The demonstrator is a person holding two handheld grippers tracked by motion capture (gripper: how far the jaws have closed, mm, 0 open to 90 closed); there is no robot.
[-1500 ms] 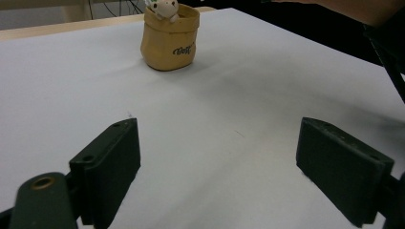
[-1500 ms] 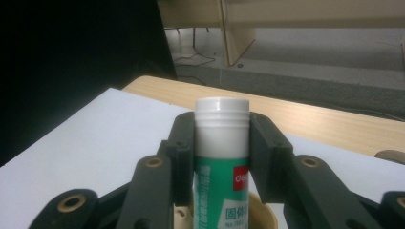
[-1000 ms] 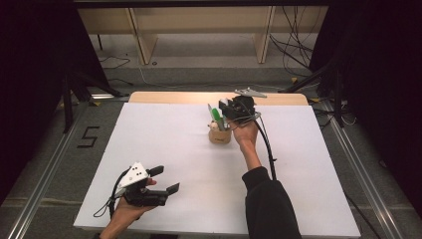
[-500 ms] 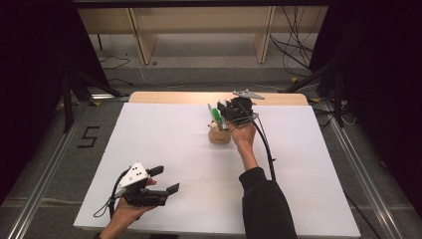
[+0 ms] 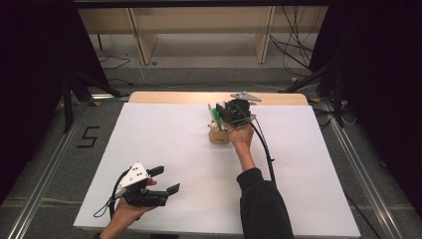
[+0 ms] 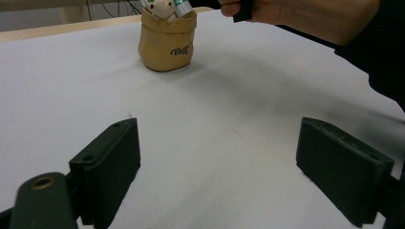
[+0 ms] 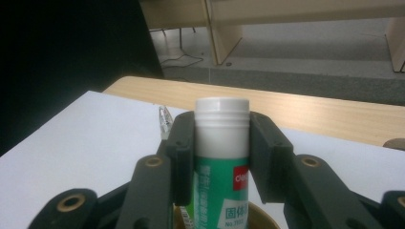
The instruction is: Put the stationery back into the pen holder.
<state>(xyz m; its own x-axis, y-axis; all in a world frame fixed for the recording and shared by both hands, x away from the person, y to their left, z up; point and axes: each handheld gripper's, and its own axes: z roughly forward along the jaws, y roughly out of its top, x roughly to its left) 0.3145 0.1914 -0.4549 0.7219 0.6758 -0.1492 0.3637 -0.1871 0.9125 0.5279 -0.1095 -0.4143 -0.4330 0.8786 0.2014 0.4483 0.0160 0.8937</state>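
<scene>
The green-and-white glue stick (image 7: 222, 157) stands upright in the small tan sack-shaped holder (image 5: 219, 135) at the table's (image 5: 149, 139) far side, clenched by the right tool (image 7: 222, 143); the left tool (image 6: 217, 181), released, rests well apart.

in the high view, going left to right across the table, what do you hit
left claw → tan pot → right forearm. The glue stick and the right claw sit over the tan pot, so they are left out of the order.
</scene>
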